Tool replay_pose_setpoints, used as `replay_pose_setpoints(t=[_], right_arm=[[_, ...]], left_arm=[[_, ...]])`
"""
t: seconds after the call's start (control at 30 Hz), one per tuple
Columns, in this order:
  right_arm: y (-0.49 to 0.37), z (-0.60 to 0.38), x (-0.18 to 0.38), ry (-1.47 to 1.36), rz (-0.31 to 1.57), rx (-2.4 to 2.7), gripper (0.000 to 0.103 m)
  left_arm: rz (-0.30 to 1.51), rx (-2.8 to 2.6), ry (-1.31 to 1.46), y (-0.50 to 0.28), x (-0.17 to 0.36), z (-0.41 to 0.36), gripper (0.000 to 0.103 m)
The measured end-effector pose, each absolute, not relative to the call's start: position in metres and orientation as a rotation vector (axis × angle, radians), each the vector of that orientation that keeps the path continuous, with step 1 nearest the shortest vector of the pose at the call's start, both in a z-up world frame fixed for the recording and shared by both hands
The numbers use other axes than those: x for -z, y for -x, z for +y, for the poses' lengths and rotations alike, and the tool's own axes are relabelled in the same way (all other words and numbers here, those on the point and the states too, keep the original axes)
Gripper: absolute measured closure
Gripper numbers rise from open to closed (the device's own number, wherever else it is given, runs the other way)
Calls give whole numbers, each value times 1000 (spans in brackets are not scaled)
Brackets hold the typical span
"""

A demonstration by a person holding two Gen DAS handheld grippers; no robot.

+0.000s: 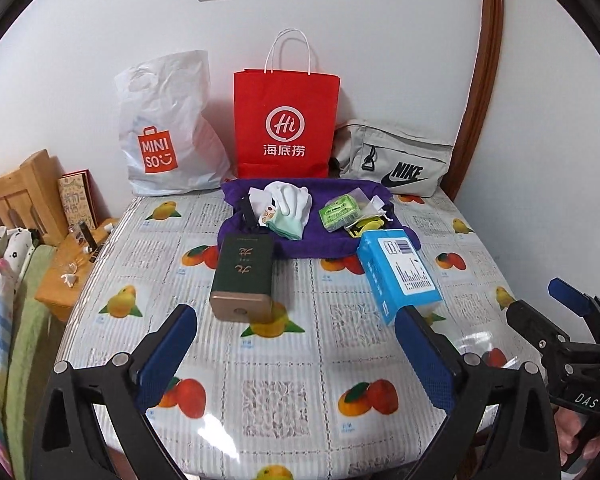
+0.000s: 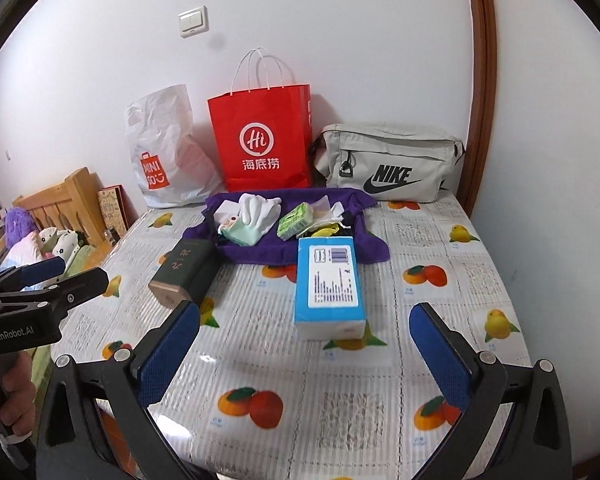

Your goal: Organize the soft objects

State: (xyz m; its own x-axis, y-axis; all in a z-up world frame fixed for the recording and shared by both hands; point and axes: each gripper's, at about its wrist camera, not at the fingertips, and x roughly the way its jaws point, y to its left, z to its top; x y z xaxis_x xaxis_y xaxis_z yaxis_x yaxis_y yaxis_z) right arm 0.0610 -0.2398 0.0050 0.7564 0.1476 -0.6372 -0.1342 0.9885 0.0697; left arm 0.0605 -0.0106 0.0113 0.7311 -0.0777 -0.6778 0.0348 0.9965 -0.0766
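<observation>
Fruit-print plastic-covered surface (image 2: 340, 392) carries all. Purple fleece cloth (image 2: 284, 254) lies mid-surface under white fabric glove (image 2: 260, 210) and small soft items. Left hand-held gripper (image 1: 296, 344), right hand-held gripper (image 2: 306, 340) — both wide, empty. Best approach: descend over glove, pinch bunched fabric — avoid cloth beneath.

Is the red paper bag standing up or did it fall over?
Standing up. The red paper bag sits upright against the wall, its white handles pointing upward.
</observation>
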Motion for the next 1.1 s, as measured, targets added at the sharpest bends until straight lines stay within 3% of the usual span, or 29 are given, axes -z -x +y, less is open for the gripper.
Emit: replay_pose_setpoints(t=[1.1], right_arm=[[-29,-252,-3,-69,690,-147,0]], left_arm=[[721,66,43,-34,-12,-21,3]])
